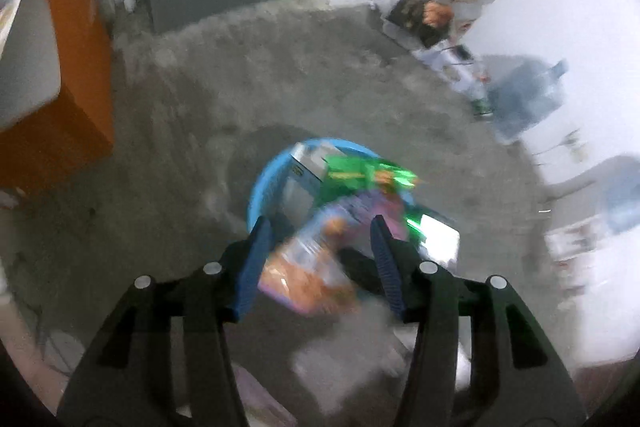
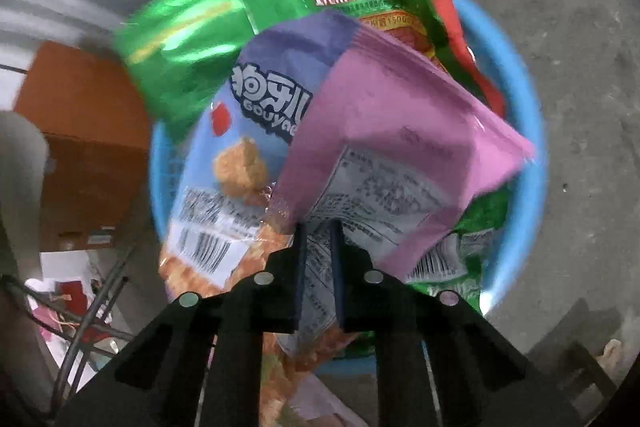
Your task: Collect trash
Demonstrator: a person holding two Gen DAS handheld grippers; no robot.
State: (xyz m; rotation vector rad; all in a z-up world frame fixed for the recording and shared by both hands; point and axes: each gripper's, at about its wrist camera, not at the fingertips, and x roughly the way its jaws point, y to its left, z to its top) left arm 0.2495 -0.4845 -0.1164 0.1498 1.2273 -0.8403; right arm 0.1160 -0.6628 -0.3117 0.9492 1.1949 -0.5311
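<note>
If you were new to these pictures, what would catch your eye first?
The right gripper pinching a pink snack bag over a blue bin heaped with wrappers, a shiny green bag on top. In the left wrist view, the left gripper stands open above that bin on the grey floor.

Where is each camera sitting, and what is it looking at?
Left wrist: on the left gripper, looking down at a blue basin on the grey floor; its open fingers show, a blurred snack packet beneath.
Right wrist: on the right gripper, right over the basin, shut on a pink-backed snack packet.
Both see the basin, a green packet, and an orange box.
</note>
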